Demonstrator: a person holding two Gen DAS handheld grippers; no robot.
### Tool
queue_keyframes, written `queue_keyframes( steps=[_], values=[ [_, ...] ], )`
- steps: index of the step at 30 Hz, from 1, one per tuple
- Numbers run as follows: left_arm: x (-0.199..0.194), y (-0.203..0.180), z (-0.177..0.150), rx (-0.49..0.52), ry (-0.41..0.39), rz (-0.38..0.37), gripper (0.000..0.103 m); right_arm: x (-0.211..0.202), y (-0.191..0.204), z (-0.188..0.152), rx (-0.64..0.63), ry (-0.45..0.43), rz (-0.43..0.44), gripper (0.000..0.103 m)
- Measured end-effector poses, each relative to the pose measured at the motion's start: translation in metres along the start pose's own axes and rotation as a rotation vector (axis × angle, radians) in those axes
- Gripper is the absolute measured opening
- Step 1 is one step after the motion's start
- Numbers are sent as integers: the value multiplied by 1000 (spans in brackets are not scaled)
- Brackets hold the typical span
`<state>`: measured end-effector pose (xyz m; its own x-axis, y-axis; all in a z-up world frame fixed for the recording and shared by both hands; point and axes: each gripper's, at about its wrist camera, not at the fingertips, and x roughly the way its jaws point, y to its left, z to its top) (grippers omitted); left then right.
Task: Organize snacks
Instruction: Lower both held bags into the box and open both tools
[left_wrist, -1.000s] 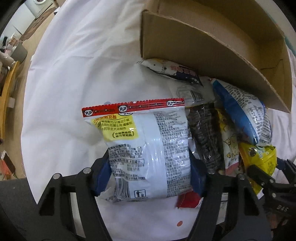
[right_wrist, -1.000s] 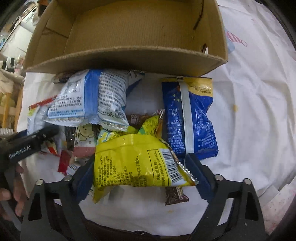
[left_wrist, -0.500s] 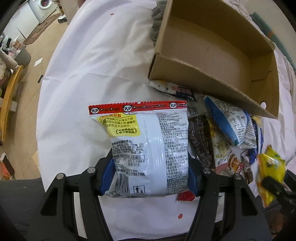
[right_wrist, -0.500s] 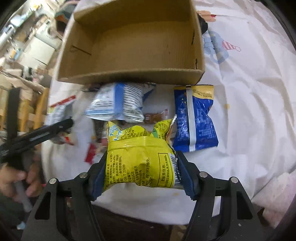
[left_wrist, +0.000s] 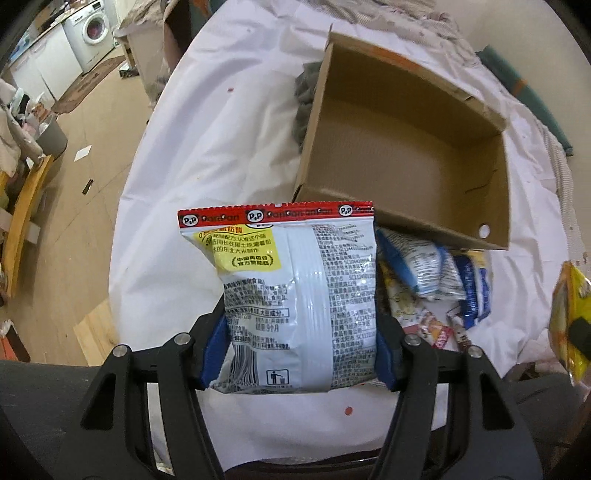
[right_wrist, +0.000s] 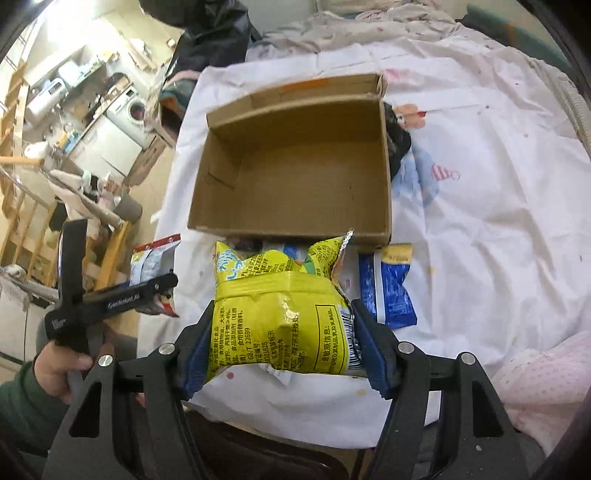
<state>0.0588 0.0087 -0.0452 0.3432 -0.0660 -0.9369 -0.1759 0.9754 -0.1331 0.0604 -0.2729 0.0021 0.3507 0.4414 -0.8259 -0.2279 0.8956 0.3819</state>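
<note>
We see a white snack bag (left_wrist: 295, 295) with a red top strip and a yellow label, a yellow bag (right_wrist: 280, 314) with black print, a blue packet (right_wrist: 388, 291), a plain brown cardboard box (right_wrist: 295, 177), blue pads on black fingers (right_wrist: 194, 365), and a white cloth (right_wrist: 498, 221) printed with pastel cartoon figures

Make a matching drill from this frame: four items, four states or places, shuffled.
1. white packet with red top strip
2. yellow packet
3. cardboard box
4. blue packet

a. lying on the white cloth, beside the box
b. clamped in the right gripper
c. nothing inside
d. clamped in the left gripper

Pairs: 1-d, 2-b, 3-c, 4-a
</note>
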Motion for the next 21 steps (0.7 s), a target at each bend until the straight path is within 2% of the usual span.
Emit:
queue_keyframes(
  steps=[3, 10, 21],
  values=[
    [-14, -2, 3, 2, -19, -9, 61, -7, 1, 3, 5, -20, 3, 70],
    [-17, -5, 22, 25, -42, -37, 61, -19, 1, 12, 24, -67, 3, 70],
    [-11, -15, 71, 60, -119, -77, 61, -19, -8, 55, 76, -212, -19, 70]
  ],
)
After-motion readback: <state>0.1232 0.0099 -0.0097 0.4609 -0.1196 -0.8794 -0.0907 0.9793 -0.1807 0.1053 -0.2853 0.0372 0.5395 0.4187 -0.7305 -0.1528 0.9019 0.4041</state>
